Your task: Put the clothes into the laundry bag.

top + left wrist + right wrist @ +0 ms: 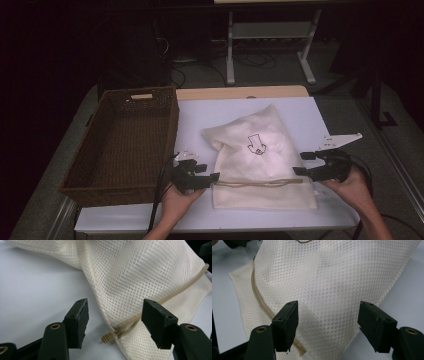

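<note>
A cream mesh bag with a small black drawing lies on the white table, its tan drawstring running across near the front. My left gripper is open at the bag's left edge; the drawstring's end and the mesh bag lie between its jaws. My right gripper is open at the bag's right edge, its jaws straddling the mesh bag, with the drawstring to the left of them.
A brown wicker basket stands left of the bag, close to my left gripper. The table's front edge runs just below both hands. Beyond the table are a dark floor and a white frame.
</note>
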Tool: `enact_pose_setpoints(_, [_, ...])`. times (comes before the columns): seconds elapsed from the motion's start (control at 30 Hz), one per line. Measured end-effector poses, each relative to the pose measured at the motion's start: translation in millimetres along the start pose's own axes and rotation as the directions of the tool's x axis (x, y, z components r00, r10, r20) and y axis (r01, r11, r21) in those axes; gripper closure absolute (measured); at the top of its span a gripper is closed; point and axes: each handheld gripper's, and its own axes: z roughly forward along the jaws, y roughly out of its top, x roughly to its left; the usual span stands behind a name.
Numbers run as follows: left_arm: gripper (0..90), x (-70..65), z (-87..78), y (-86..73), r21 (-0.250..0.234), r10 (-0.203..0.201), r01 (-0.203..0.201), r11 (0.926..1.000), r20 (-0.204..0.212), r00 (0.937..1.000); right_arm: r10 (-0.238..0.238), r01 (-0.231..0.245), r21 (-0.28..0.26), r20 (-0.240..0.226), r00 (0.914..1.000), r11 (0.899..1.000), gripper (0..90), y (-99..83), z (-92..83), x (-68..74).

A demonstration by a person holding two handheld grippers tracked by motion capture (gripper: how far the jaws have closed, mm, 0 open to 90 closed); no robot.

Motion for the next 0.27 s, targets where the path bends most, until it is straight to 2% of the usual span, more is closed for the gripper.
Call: enact_pose_setpoints(0.27, [35.6,-5.5,-0.8,-8.2,0.004,0.037,-0.037,0.9993,0.01,0.9992,0.038,-0.038,-0.022,0.014,0.9992,0.999,29.3,-20.9,-7.8,2.8])
